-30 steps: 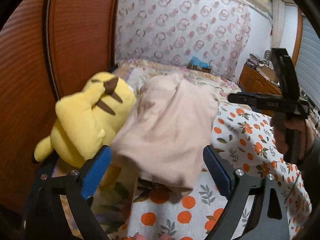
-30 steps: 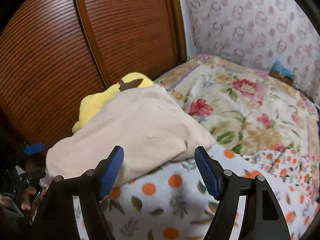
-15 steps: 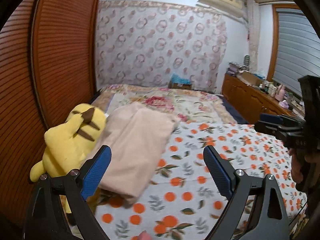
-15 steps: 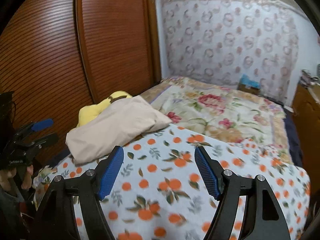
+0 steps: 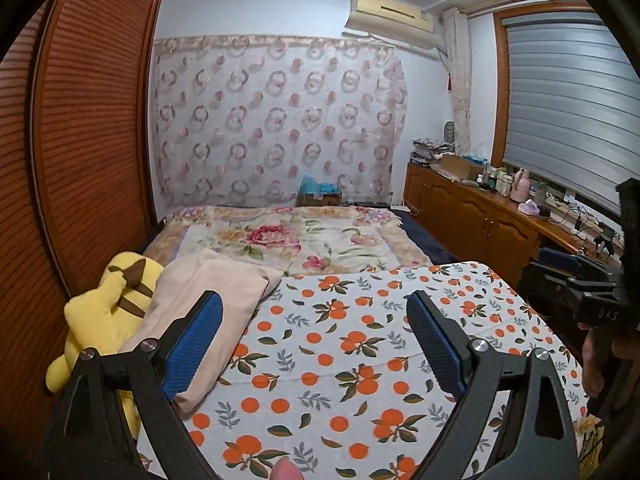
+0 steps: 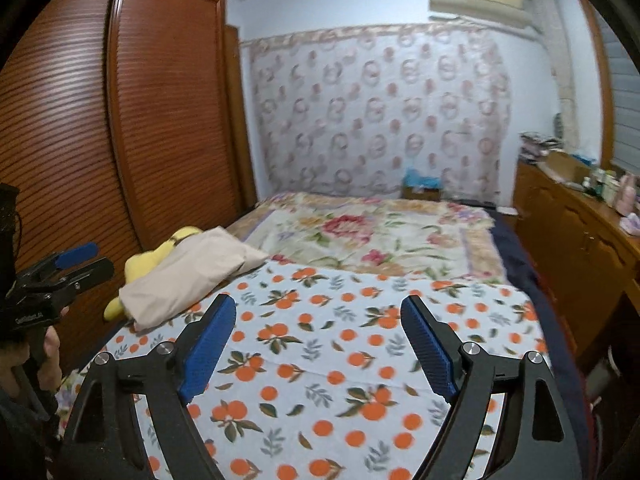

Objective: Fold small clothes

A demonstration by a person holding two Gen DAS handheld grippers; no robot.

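A folded beige garment lies at the left edge of the orange-print sheet, leaning on a yellow plush toy. It also shows in the right wrist view, with the toy behind it. My left gripper is open and empty, held back above the sheet, with the garment beside its left finger. My right gripper is open and empty above the sheet, well away from the garment. Each gripper shows in the other's view: the right one at the right edge, the left one at the left edge.
A wooden slatted wardrobe runs along the bed's left side. A floral blanket covers the far half of the bed. A wooden cabinet with bottles stands on the right, under a window blind.
Both grippers have pulled back and up from the folded garment, which stays on the plush toy. More of the room and bed is now in view.
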